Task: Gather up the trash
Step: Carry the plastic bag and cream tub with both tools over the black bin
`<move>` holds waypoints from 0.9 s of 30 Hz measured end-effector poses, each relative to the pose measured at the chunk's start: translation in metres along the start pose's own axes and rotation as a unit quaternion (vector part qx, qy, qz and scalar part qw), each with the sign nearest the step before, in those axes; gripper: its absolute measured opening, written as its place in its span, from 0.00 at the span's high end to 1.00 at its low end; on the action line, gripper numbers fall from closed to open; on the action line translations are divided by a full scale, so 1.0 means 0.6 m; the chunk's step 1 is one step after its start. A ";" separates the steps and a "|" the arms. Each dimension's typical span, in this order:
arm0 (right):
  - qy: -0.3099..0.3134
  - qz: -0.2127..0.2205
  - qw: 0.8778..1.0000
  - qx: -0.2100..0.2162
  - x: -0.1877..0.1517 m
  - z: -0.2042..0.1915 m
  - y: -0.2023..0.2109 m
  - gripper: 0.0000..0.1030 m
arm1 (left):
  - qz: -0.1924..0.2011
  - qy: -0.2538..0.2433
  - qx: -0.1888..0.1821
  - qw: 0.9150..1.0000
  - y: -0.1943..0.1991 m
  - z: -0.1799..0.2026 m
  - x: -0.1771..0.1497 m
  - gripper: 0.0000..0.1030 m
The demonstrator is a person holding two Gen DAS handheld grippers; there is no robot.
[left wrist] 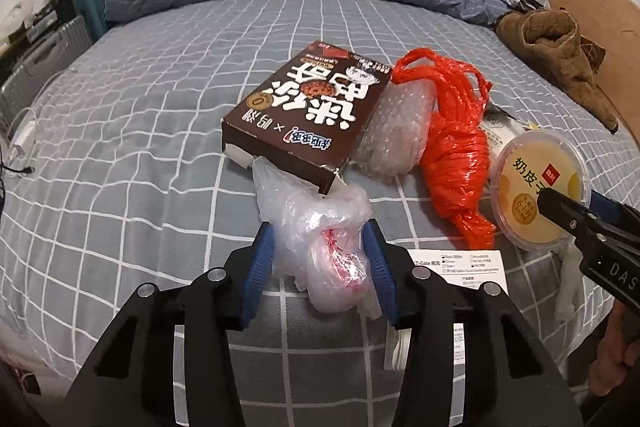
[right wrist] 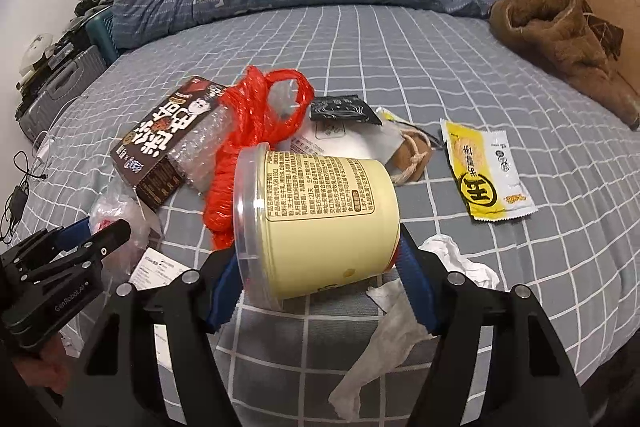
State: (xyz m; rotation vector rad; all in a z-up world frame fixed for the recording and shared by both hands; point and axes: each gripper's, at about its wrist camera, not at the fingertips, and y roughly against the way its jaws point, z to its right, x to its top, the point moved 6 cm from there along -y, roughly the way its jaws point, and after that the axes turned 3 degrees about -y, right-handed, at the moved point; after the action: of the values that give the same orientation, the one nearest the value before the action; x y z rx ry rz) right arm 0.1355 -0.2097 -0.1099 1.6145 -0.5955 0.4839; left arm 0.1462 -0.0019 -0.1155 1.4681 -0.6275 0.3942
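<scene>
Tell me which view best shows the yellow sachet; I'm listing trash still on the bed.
The right wrist view: the yellow sachet lies flat and unobstructed on the checked bedsheet, right of the cream tub. The left wrist view doesn't show it.

Your left gripper point(left wrist: 320, 259) has a matte black angular frame with triangular cut-outs. Each finger point(left wrist: 260, 267) carries a blue pad with a ribbed inner face. Four round silver fasteners sit on the linkage, two on each side. Your right gripper point(right wrist: 320, 287) has the same build: black arms, blue ribbed pads point(right wrist: 416, 291), silver pivot fasteners. Seen from the opposite camera, each gripper body bears white lettering along its side; only part of it is legible. Small screws mark the black finger tips.
</scene>
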 end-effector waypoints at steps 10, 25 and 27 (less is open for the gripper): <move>0.005 0.029 1.000 -0.007 0.000 -0.005 0.039 0.36 | 0.032 -0.006 0.011 0.999 0.040 0.000 0.002 0.56; -0.001 0.058 0.998 -0.014 -0.023 0.000 0.108 0.36 | 0.062 0.001 0.011 0.998 0.114 0.006 -0.024 0.56; -0.003 0.061 0.998 -0.014 -0.029 0.000 0.119 0.36 | 0.064 0.000 0.012 0.998 0.124 0.007 -0.029 0.56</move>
State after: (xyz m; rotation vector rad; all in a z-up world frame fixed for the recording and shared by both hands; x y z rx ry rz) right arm 0.0772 -0.2137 -0.0654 1.5595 -0.7049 0.5597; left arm 0.0873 0.0020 -0.0673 1.4548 -0.7216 0.5023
